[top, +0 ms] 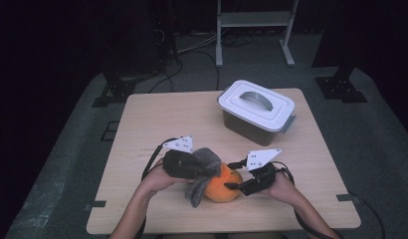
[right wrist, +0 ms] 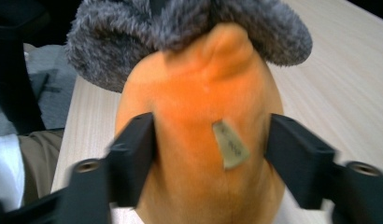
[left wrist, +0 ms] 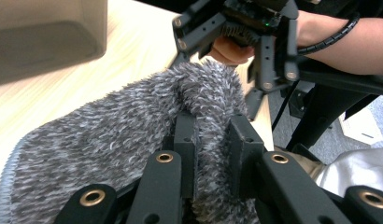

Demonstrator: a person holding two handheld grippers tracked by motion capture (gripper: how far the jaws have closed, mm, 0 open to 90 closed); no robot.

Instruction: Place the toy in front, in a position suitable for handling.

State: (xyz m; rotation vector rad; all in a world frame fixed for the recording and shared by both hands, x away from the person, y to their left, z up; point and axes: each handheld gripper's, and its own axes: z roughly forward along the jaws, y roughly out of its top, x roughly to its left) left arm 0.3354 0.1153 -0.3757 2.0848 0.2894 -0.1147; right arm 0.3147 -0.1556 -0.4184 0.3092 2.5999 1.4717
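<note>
Orange plush (right wrist: 199, 140) between right tool (right wrist: 210, 154) jaws

From above the near edge we look forward and down on the whole tabletop (top: 157, 114). Our two riding views sit close on either side of the orange plush (right wrist: 199, 116), facing it; all three share it and its grey fleece (left wrist: 110, 140).

Both forearms are reaching in from the near edge, angled toward each other. The left gripper (top: 204, 167) is clamping its jaws tight, while the right gripper (top: 233, 175) is holding its jaws spread wide, facing the left one.
</note>
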